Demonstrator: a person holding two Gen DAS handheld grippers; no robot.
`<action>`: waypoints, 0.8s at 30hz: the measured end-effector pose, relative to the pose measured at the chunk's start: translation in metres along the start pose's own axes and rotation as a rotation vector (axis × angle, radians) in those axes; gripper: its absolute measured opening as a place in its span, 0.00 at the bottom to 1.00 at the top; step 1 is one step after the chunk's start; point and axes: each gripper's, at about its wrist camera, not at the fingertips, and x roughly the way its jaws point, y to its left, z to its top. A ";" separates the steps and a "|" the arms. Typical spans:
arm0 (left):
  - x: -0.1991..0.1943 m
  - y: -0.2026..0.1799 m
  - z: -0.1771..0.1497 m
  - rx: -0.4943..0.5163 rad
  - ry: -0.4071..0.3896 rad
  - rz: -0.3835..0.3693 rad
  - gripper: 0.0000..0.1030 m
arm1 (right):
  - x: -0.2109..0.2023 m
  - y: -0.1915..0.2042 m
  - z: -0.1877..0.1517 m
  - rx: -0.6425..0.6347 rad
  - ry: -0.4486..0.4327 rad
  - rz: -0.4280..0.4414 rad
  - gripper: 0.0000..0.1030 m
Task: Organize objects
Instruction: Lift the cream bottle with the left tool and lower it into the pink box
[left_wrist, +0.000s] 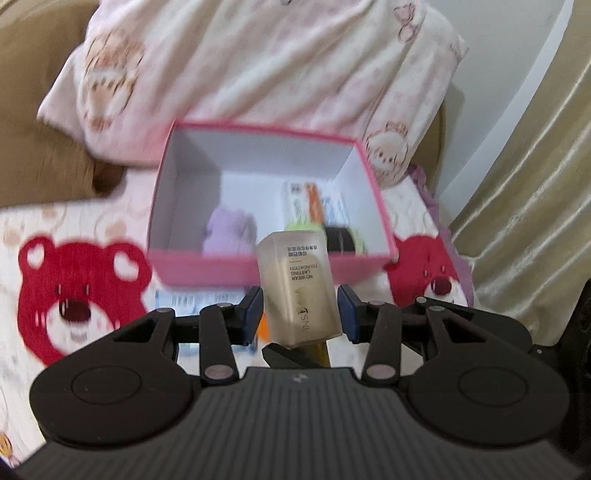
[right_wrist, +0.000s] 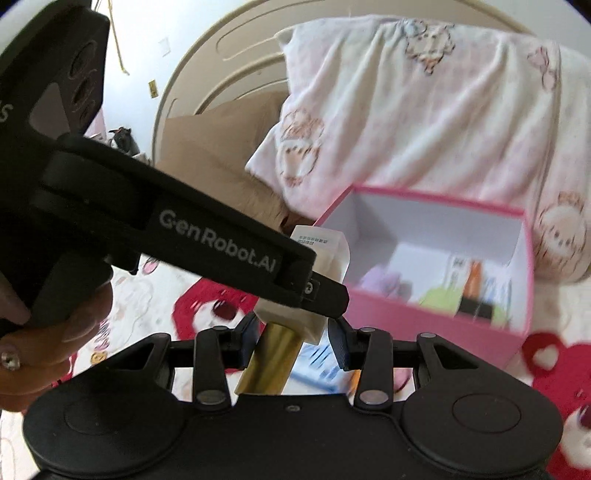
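Frosted foundation bottle (left_wrist: 299, 291) between left gripper (left_wrist: 301, 314) jaws, gold cap (right_wrist: 269, 362) between right gripper (right_wrist: 291, 338) jaws, both tilted down

The left hand-held gripper (left_wrist: 300, 314) points forward and downward, its blue-padded fingers (left_wrist: 253, 314) standing to either side of a foundation bottle (left_wrist: 299, 288). The left pad seems to touch the bottle, while a narrow gap shows at the right pad, though blur makes contact hard to judge. The right hand-held gripper (right_wrist: 291, 339) has its jaws around the bottle's gold cap (right_wrist: 273, 362). In the right wrist view, a hand (right_wrist: 48, 332) grips the left gripper's black handle, the fingers curled around it.
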 end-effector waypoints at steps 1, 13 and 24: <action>0.003 -0.003 0.010 0.002 -0.007 0.002 0.40 | 0.003 -0.004 0.009 -0.011 0.002 -0.013 0.45; 0.079 0.007 0.082 -0.044 -0.037 0.010 0.39 | 0.075 -0.069 0.071 0.010 0.102 -0.053 0.44; 0.180 0.053 0.087 -0.127 0.062 -0.044 0.39 | 0.167 -0.113 0.052 0.039 0.241 -0.084 0.44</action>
